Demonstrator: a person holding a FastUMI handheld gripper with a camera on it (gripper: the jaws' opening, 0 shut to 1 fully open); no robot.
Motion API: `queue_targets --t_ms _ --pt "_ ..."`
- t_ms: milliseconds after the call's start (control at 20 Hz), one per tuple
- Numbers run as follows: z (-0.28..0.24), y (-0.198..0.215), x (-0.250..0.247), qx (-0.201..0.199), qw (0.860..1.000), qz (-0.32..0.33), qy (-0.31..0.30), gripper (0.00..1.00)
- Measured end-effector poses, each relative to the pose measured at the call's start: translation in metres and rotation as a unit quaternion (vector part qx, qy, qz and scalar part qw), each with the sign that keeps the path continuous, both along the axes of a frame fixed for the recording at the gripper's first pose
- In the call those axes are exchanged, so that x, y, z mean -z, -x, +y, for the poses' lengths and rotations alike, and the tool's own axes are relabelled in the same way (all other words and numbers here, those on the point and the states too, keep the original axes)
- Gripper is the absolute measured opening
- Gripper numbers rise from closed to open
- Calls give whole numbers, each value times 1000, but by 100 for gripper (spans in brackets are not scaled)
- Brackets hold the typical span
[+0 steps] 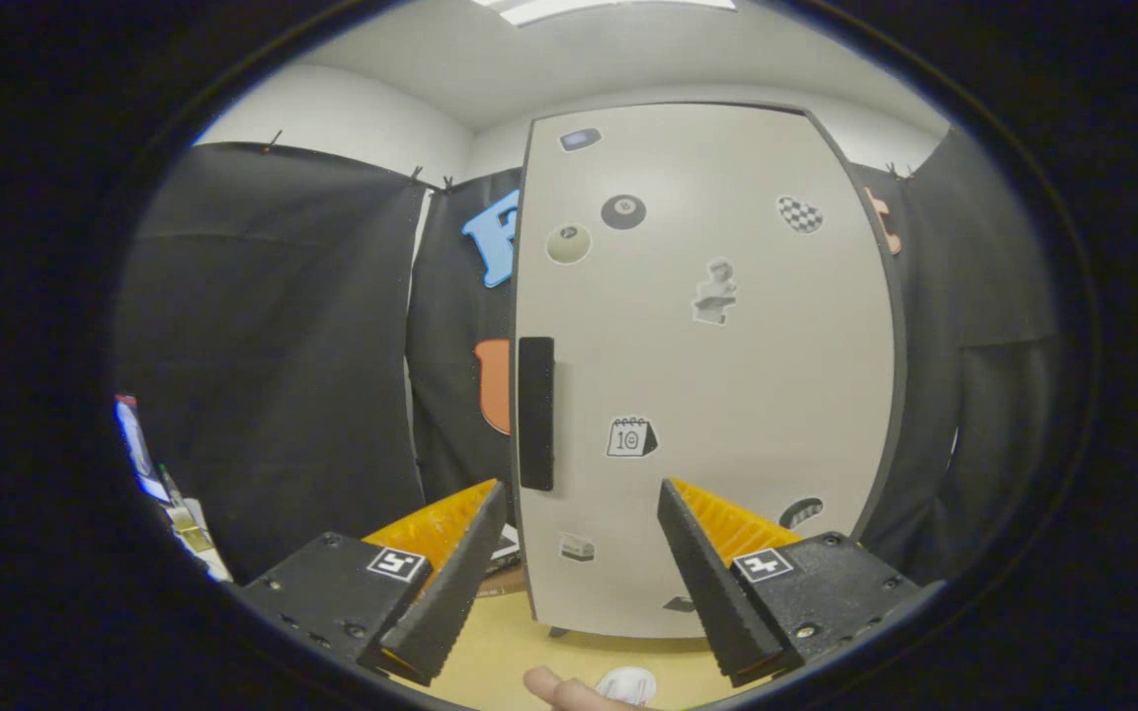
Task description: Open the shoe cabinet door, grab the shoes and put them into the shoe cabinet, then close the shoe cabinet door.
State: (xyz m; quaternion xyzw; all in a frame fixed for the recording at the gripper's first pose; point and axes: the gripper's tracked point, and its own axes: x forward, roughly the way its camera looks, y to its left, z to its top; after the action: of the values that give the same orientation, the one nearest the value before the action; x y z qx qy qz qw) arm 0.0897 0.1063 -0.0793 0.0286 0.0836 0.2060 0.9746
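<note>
The shoe cabinet door (707,365) hides all that is inside the cabinet. The right finger (702,578) covers the lower part of a sticker near the door's bottom. Below the door, a fingertip (554,686) and a white round thing (626,683) are cut off; what that thing is cannot be told.

The shoe cabinet door (707,365) carries several stickers. One, low beside the black handle (535,413), is a small calendar sticker (631,436) printed with the number 10. A black billiard-ball sticker (622,211) near the top seems to show an 8, too small to be sure. The remaining stickers are pictures without readable text.
</note>
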Motion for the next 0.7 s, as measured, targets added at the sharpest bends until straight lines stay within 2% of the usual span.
queue_targets --t_ms 250,400,450,550,700 --pt "52 -49 7 8 1000 6 -6 100" --pt "69 -71 7 35 999 12 1 100" --pt "67 -76 8 55 998 16 13 92" --pt "69 -85 15 81 996 43 12 57" --pt "74 -97 21 88 994 63 -7 50"
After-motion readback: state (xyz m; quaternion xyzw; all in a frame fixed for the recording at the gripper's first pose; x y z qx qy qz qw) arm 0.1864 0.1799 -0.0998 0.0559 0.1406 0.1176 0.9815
